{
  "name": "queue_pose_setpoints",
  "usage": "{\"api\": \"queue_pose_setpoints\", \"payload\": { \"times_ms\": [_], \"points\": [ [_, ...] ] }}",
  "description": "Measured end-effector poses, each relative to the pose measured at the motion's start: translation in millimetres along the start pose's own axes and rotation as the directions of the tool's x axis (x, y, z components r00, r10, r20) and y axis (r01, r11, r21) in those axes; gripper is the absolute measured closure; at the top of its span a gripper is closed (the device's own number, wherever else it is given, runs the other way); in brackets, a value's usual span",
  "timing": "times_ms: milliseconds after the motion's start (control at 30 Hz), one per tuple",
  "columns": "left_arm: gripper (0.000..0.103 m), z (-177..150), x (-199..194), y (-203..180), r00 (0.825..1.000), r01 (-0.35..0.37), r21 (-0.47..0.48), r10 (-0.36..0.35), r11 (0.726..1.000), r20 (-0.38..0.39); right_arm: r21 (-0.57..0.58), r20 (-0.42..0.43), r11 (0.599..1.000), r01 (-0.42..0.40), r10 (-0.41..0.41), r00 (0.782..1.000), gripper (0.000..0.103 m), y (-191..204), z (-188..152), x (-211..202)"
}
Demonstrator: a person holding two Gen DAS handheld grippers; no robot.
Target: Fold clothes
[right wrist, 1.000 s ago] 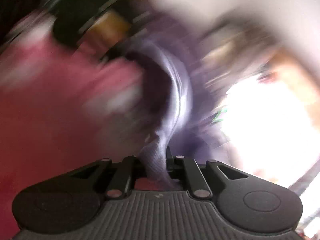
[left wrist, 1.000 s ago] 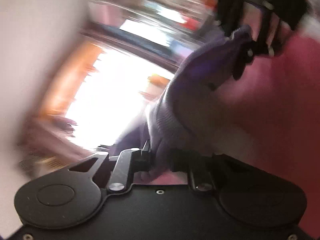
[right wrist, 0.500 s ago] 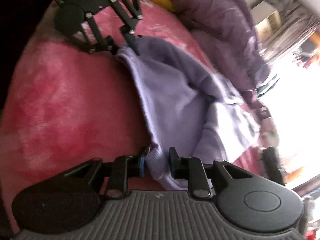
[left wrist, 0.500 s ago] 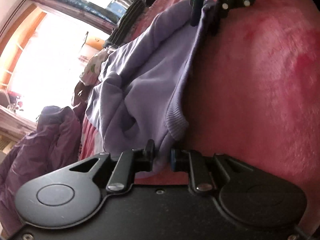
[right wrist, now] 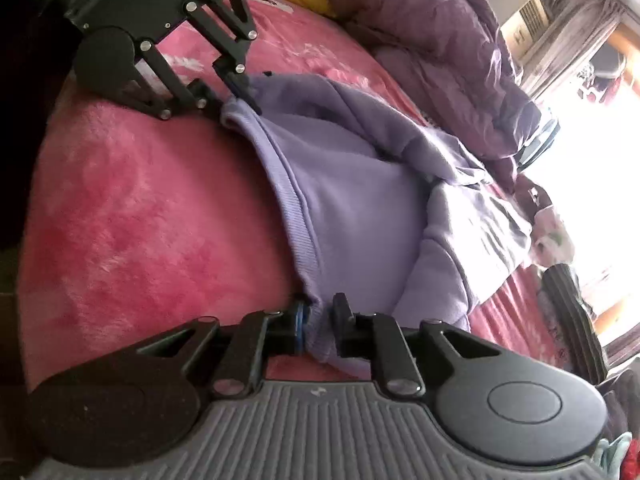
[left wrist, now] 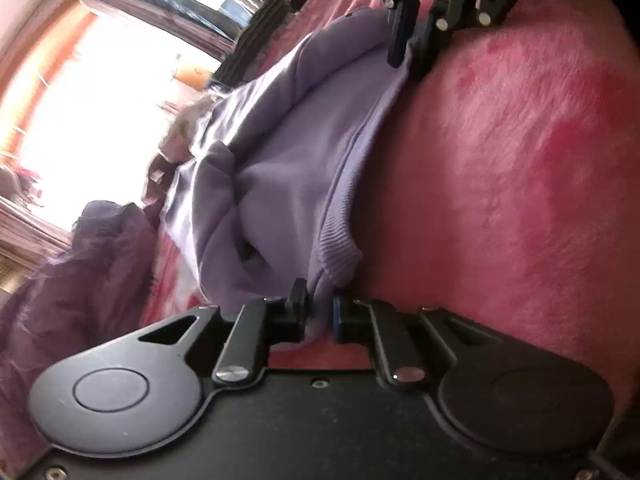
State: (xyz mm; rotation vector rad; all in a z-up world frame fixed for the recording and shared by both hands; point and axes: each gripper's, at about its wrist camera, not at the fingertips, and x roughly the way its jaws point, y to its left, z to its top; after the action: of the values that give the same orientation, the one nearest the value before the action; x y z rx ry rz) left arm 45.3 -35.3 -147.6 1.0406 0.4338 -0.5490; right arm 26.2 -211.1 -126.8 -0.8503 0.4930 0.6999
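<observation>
A lilac sweatshirt (left wrist: 288,168) lies rumpled on a fuzzy pink blanket (left wrist: 500,168) on a bed. The left gripper (left wrist: 320,316) and right gripper (right wrist: 318,320) each pinch one end of its ribbed hem between narrow fingers. Likely mid-fold or spreading; the soft, thick fleece needs an even pull from both ends.

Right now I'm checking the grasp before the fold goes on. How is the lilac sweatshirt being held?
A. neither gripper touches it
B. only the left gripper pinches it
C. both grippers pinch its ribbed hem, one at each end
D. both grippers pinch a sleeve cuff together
C: the left gripper and the right gripper are each shut on an end of the ribbed hem of the lilac sweatshirt, which lies on the pink blanket.
</observation>
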Motion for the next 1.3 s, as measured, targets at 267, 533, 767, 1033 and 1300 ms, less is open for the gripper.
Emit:
{"api": "queue_pose_setpoints", "payload": {
  "times_ms": [267,533,767,1033,1300],
  "points": [
    [0.061,-5,-30,61,0.992,0.046,-0.482,0.019,0.875,0.128,0.264,0.201,0.965,-0.005,-0.050,0.978,0.064,-38,17,-28],
    [0.055,-8,31,129,0.991,0.051,-0.790,0.066,0.611,0.115,0.710,0.295,0.692,-0.131,-0.124,0.948,0.060,-113,6,15],
    [0.055,-11,78,179,0.989,0.090,-0.859,0.058,0.504,0.138,0.851,0.265,0.501,-0.157,-0.153,0.952,0.059,-143,-41,58],
    [0.055,-18,142,235,0.977,0.186,-0.921,0.036,0.342,0.211,0.872,0.334,0.414,-0.261,-0.115,0.935,0.058,-146,-64,78],
    [0.056,-21,186,271,0.975,0.207,-0.934,0.017,0.291,0.221,0.870,0.375,0.382,-0.311,-0.104,0.921,0.051,-148,-70,80]
  ]
}}
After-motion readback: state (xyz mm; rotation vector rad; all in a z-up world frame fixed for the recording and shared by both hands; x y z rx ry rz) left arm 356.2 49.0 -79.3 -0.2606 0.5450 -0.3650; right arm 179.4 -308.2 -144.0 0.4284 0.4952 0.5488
